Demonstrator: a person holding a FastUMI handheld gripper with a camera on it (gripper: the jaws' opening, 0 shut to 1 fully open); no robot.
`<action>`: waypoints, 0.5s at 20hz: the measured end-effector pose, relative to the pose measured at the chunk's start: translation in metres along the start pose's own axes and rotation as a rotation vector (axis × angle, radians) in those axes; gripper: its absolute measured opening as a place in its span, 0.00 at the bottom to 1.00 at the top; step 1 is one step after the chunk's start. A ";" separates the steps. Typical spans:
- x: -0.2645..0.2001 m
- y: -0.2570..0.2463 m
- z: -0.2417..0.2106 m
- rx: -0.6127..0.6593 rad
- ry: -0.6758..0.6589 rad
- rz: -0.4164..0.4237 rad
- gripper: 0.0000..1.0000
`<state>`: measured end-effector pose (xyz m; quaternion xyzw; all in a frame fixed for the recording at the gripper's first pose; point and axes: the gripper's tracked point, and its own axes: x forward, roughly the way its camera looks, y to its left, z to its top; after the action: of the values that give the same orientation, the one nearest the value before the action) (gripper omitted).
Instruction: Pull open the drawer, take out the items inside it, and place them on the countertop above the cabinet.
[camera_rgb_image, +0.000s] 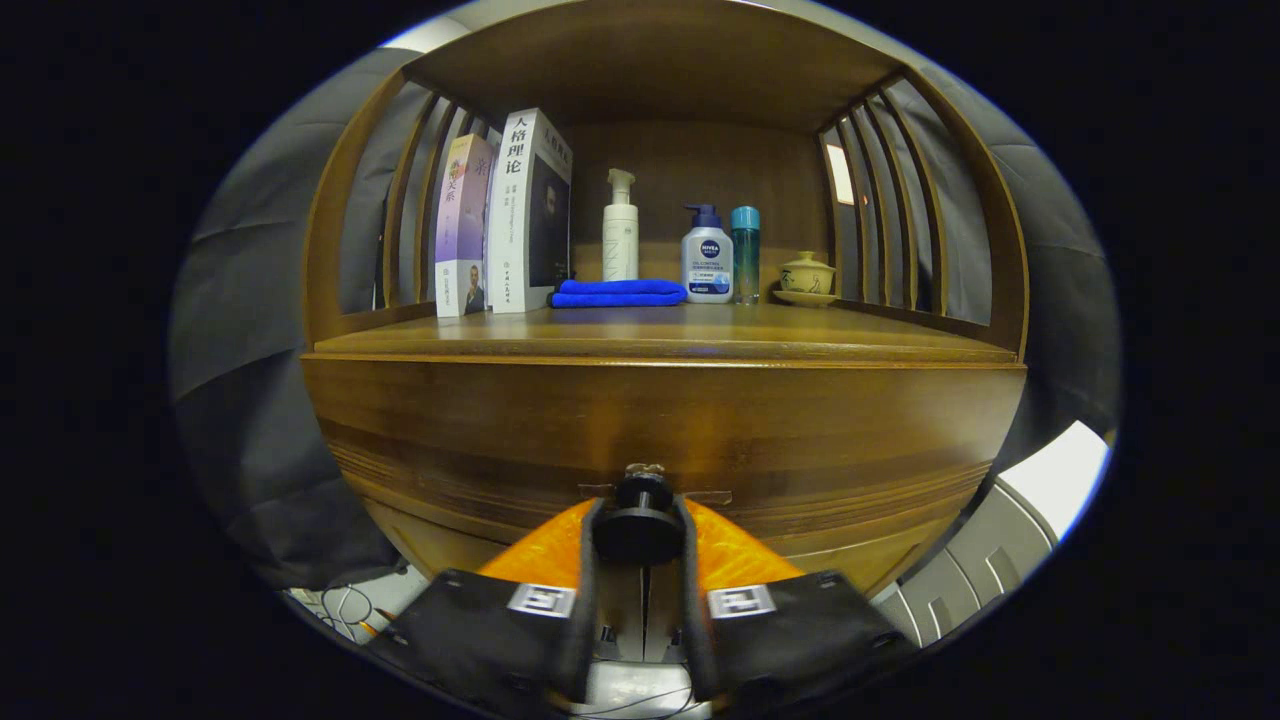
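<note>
dark brown wood makes up the whole cabinet; its wide drawer front (660, 420) sits flush and unopened, directly ahead of the gripper (640, 535). the round black knob (640, 515) of the drawer lies between the two fingers, at the lower middle of the front panel. both fingers appear to press its sides, so the gripper is judged pinched on the knob. the knob's stem runs straight toward the camera, in line with the fingers, so the coming move is judged a straight pull back toward the near side, no sideways drift.

items inside the drawer cannot be seen while it is closed. the tabletop (700, 335) above the drawer is the drop-off surface. far on it stand two upright books (505, 215) to the left, a folded blue cloth (618, 293) in the middle, a white pump bottle (620, 228), a white bottle with dark blue pump (707, 257), a teal cylindrical bottle (745, 250), and a small lidded ceramic cup on a saucer (806, 277) to the right. the near strip of tabletop is bare wood.

task stage: first step, drawer not yet opened.
</note>
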<state>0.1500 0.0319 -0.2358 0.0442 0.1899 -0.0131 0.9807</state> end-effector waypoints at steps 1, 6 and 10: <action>-0.002 0.001 0.000 0.001 0.002 0.006 0.33; -0.004 0.000 -0.001 0.002 0.012 0.010 0.25; -0.022 -0.002 -0.006 -0.029 0.003 0.006 0.25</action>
<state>0.1270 0.0302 -0.2333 0.0307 0.1916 -0.0076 0.9810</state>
